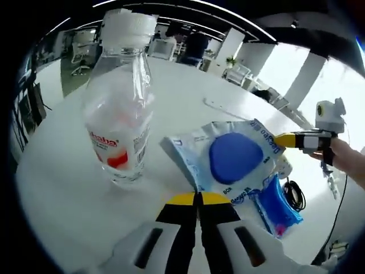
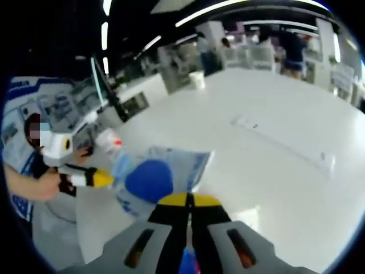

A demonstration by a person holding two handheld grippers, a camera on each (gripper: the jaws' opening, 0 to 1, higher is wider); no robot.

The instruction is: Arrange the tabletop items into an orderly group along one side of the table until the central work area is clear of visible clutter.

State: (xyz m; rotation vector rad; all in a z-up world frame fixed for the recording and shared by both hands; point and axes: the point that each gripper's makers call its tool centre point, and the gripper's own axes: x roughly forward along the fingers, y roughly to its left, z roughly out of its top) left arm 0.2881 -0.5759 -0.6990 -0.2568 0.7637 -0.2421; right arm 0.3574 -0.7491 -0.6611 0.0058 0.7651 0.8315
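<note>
A: status? left gripper (image 1: 198, 201) jaws pressed together, holding nothing. Water bottle (image 1: 120, 108) upper left of the left gripper view, blue-disc packet (image 1: 228, 157) centre-right on the table (image 1: 63, 188)
B: right gripper (image 2: 189, 202) clenched on a small blue item, can't identify it. Both items unplaced, grouping barely begun
A: bottle label ends "ahaba"; packet print unreadable

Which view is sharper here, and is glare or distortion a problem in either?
Left gripper view: sharp; the water bottle label is partly readable, fisheye curves the white table, windows blow out upper right. Right gripper view: soft throughout, blue packet smeared, table glare heavy.
</note>
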